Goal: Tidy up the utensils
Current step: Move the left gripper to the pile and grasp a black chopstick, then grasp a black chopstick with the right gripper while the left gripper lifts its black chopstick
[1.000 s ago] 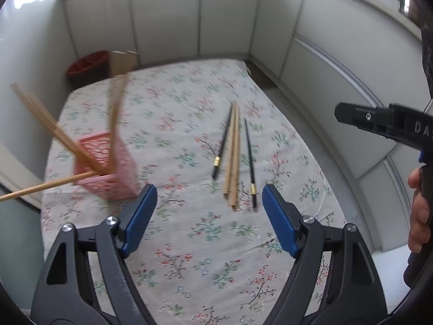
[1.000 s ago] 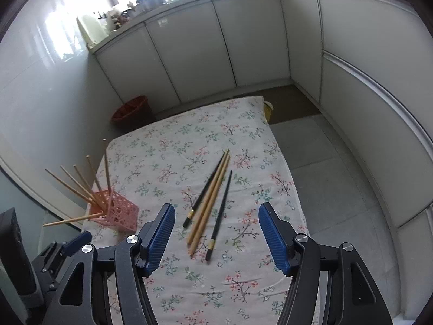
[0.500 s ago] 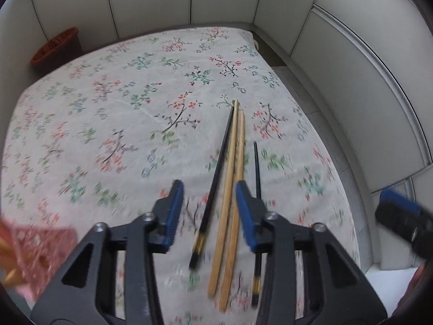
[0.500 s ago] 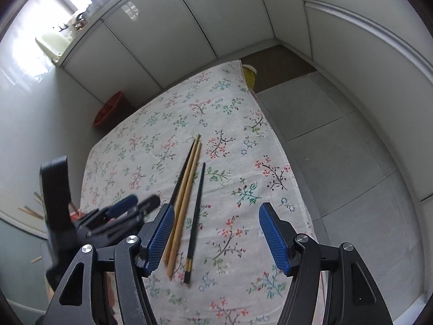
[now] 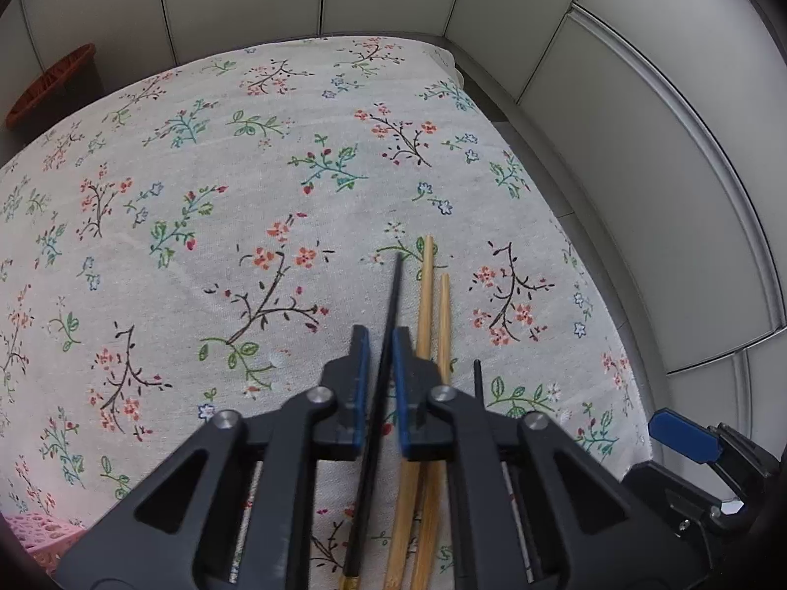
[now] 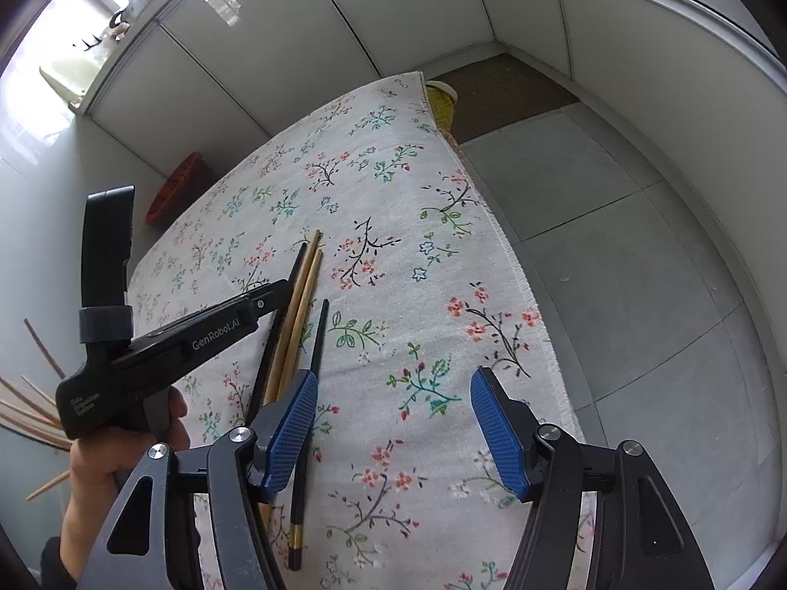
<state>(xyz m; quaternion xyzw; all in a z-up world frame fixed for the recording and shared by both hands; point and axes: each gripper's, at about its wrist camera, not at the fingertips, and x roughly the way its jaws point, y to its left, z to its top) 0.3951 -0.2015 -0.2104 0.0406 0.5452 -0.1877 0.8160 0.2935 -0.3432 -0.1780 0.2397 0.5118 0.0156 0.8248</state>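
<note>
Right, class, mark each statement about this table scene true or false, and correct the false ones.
1. The left gripper is closed on a black chopstick. True.
2. The right gripper holds a wooden chopstick. False: its jaws stand open and hold nothing.
3. Two wooden chopsticks lie side by side on the floral tablecloth. True.
4. The tablecloth is plain white. False: it is printed with flowers.

A white cloth with red, green and blue flower sprigs (image 5: 206, 226) bears two black chopsticks with gold bands (image 6: 317, 339) flanking two pale bamboo chopsticks (image 5: 425, 290).
</note>
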